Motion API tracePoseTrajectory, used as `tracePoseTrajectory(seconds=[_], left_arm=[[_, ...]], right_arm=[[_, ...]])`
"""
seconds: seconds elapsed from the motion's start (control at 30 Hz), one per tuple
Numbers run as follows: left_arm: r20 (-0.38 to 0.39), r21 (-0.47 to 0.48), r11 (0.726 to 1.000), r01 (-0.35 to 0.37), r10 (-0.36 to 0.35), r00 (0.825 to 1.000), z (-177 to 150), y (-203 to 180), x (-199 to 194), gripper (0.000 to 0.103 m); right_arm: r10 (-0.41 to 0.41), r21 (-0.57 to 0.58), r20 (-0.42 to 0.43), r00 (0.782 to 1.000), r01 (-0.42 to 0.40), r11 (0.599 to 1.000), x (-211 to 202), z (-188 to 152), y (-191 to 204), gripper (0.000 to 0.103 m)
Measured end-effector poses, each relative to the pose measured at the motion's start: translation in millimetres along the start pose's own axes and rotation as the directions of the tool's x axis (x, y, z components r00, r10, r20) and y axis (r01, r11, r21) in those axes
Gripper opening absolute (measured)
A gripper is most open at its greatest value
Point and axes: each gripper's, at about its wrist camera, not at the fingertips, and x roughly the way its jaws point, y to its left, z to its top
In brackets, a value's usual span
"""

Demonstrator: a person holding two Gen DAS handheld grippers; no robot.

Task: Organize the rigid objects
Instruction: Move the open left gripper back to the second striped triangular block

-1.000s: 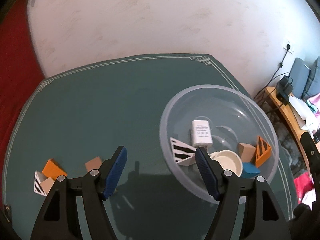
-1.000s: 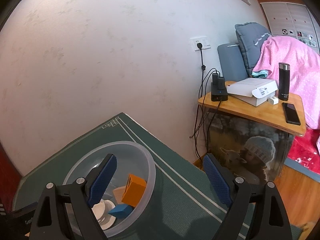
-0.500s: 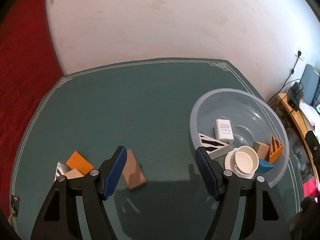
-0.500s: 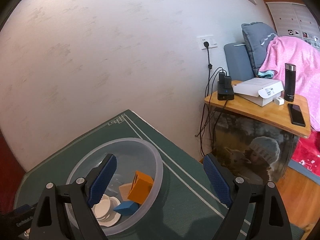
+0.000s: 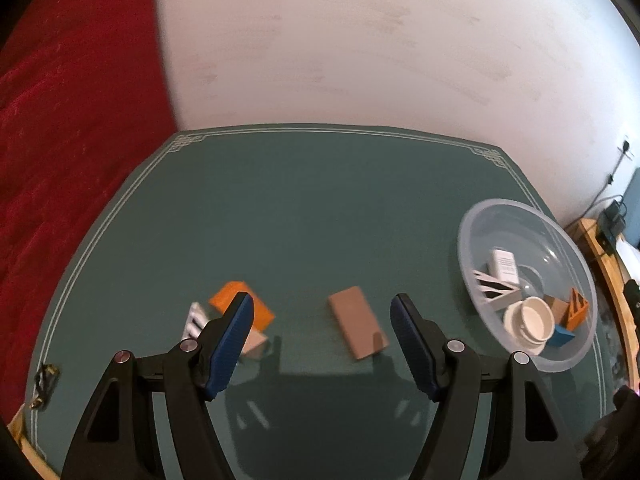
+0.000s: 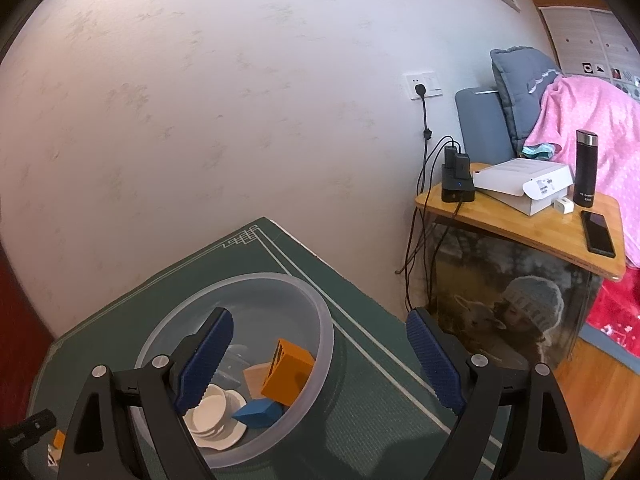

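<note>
Left wrist view: the left tool hangs wide and empty above the brown block, bare worktop beyond. The right tool, wide and empty, hovers over the bowl near the worktop's edge.

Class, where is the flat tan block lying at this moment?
In the left wrist view, the flat tan block lies on the green mat, between the orange block and the clear bowl.
</note>
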Motion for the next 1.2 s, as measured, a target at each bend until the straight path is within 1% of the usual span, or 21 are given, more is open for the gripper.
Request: tracePoseTrajectory(seconds=[0.2,0.53,0.8,1.0,1.13,1.2], left_arm=[[-0.002,-0.05,0.998,-0.046,0.046,0.999,-5.2,32.0,-0.2,0.072],[-0.058,-0.122,0.986,-0.11,0.104,0.993,-19.3,78.5,12.4,0.072],[-0.119,-0.118,0.986,-0.115,0.101,0.988,-31.5,85.2,32.7,0.072],[-0.113,-0.111,0.988,-0.104,0.091,0.989,-32.9,86.4,36.8,0.075],[-0.113,-0.122,0.987,-0.103,0.09,0.99,-32.0,91.6,38.2,0.079],[-0.114,-0.128,0.986,-0.109,0.095,0.989,-32.4,96.3,37.2,0.08]], right_arm=[[0.006,-0.009,0.001,1.0,-0.006,1.0,-0.2,-0.5,1.2,0.091],[0.05,-0.047,-0.019,0.999,-0.051,0.998,-0.1,-3.4,9.0,0.094],[0.057,-0.069,-0.023,0.998,-0.059,0.996,-0.5,-6.3,13.5,0.094],[0.061,-0.089,-0.024,0.998,-0.063,0.994,-1.3,-8.5,18.0,0.094],[0.063,-0.098,-0.024,0.998,-0.066,0.993,-1.6,-9.7,19.3,0.094],[0.064,-0.1,-0.023,0.998,-0.066,0.993,-1.8,-9.7,20.2,0.094]])
